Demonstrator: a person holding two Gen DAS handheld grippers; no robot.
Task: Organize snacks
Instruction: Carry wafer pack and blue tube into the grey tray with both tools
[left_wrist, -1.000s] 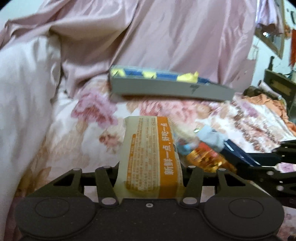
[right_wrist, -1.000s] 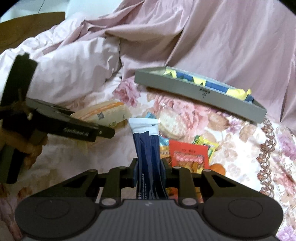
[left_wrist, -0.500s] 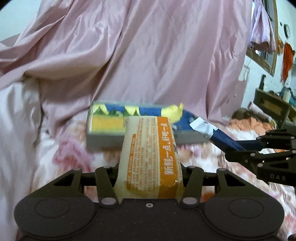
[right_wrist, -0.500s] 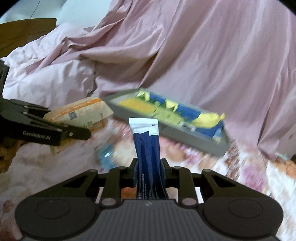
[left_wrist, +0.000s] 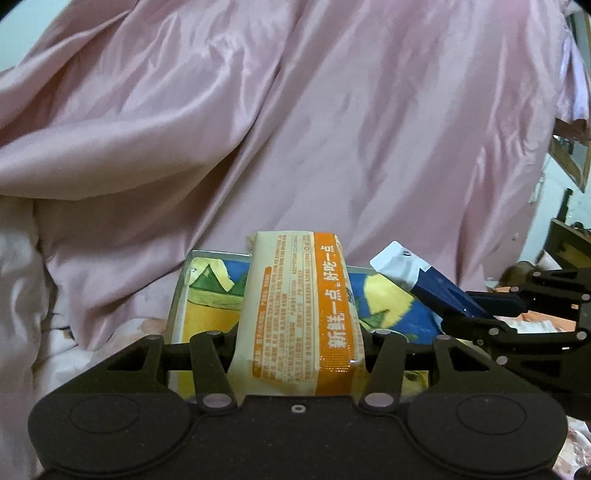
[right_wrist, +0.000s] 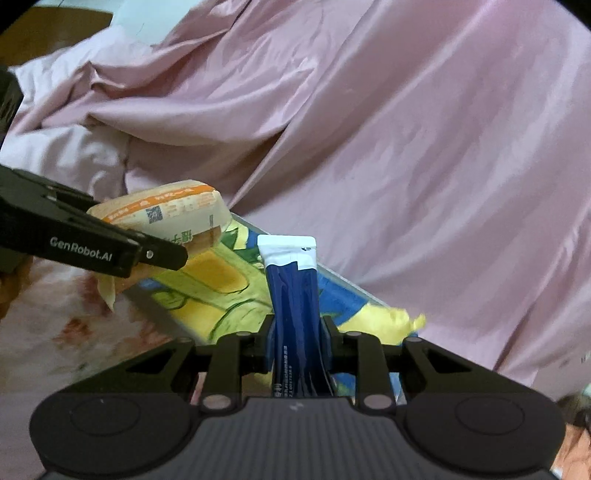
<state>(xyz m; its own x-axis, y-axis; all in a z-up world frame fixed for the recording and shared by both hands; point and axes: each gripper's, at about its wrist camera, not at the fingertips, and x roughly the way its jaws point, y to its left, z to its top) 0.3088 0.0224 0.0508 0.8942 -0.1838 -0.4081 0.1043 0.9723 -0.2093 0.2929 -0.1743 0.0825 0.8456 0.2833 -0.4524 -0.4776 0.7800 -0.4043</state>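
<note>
Lower centre of each view: the left tool (left_wrist: 299, 354) is clamping a cream-and-orange snack pack (left_wrist: 295, 310), soft and crushable, by its near end; the right tool (right_wrist: 297, 354) is pinching a slim, light blue sachet (right_wrist: 291, 295) low down. Beyond, both are hanging over the printed tray (right_wrist: 207, 280) lying on the bed (right_wrist: 55, 332).

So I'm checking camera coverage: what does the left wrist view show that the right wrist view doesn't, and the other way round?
Only the left wrist view shows dark furniture at the far right and the printed orange-banded face of the cream snack pack. Only the right wrist view shows the pack's QR-code side, a wooden board at top left and floral bedding. Both show the tray with its yellow-and-blue bottom, the pink sheet, the left hand-held gripper shut on the cream pack, and the right hand-held gripper shut on the blue stick pack.
</note>
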